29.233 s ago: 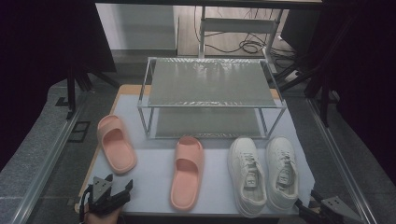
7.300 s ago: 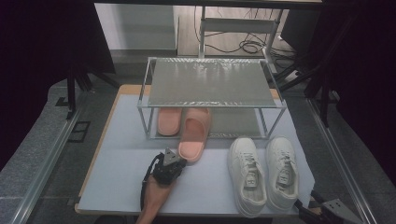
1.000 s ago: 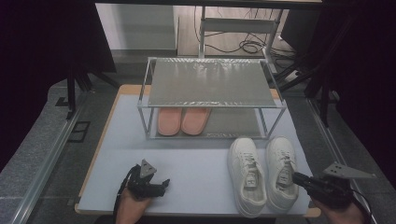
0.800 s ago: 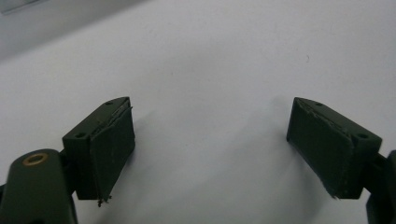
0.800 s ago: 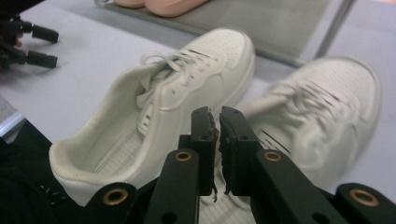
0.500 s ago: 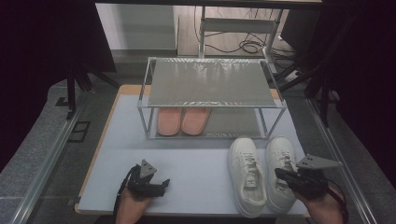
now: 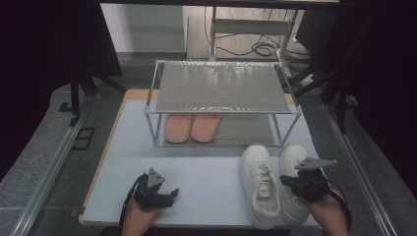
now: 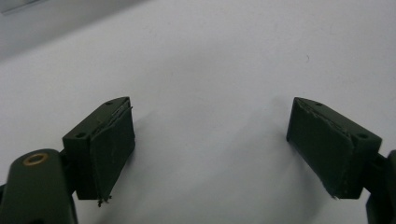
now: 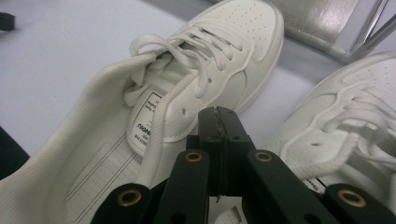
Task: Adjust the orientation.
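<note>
Two white lace-up sneakers stand side by side at the front right of the white table: the left sneaker (image 7: 258,182) (image 9: 210,60) and the right sneaker (image 7: 293,156) (image 9: 359,102). My right gripper (image 7: 283,182) (image 9: 218,116) hovers low over the gap between them, above the right sneaker's heel. It is shut, its pads pressed together with nothing between them. My left gripper (image 7: 166,195) (image 8: 210,135) rests at the front left over bare table, open and empty. A pair of pink slippers (image 7: 192,127) lies on the lower shelf of the metal rack (image 7: 221,86).
The rack stands at the back middle of the table, and its top shelf is bare. The table's front edge (image 7: 196,225) runs just below both hands. A metal rail (image 7: 44,182) borders the left side, and dark stands and cables lie beyond the table.
My right gripper has moved left from the table's right edge to above the sneakers. The left gripper has stayed put. Much earlier, the pink slippers lay on the table; they are on the lower shelf now.
</note>
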### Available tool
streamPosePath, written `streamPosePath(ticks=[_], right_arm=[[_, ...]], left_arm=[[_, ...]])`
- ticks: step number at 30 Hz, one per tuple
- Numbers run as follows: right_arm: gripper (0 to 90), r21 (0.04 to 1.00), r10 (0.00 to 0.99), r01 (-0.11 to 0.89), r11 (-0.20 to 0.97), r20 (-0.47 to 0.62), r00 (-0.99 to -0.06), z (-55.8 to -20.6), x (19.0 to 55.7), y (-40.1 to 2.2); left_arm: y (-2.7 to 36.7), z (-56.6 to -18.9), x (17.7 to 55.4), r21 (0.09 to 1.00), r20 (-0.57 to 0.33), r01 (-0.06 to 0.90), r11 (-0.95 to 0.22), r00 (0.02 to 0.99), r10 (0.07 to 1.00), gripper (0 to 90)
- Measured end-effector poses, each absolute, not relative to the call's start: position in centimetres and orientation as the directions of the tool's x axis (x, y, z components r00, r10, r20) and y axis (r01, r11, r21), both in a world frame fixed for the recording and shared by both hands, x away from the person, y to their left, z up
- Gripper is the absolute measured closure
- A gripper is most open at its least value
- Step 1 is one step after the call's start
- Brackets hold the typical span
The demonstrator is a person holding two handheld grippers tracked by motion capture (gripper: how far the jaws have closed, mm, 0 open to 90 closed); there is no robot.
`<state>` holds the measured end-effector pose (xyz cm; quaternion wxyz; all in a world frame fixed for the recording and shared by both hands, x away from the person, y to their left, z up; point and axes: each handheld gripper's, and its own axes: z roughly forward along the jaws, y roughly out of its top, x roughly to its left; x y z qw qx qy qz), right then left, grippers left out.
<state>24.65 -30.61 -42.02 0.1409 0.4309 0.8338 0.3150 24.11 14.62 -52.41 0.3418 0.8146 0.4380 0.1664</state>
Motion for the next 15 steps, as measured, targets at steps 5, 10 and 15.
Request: streamPosePath(ticks=[5, 10, 15], right_arm=[[89.8, 0.613, 0.818, 0.656, 0.44, 0.028, -0.575, -42.6, 25.5, -30.2], [89.9, 0.585, 0.818, 0.668, 0.459, 0.014, -0.574, -42.7, 26.0, -29.7], [89.9, 0.556, 0.813, 0.677, 0.482, 0.004, -0.582, -42.7, 26.4, -29.2]], left_arm=[[14.6, -52.4, 24.1, 0.703, -0.029, 0.6, -0.382, 0.561, 0.827, 15.1], [14.6, -52.4, 24.1, 0.702, -0.029, 0.6, -0.382, 0.561, 0.827, 15.1], [14.6, -52.4, 24.1, 0.705, -0.032, 0.601, -0.377, 0.558, 0.829, 15.1]])
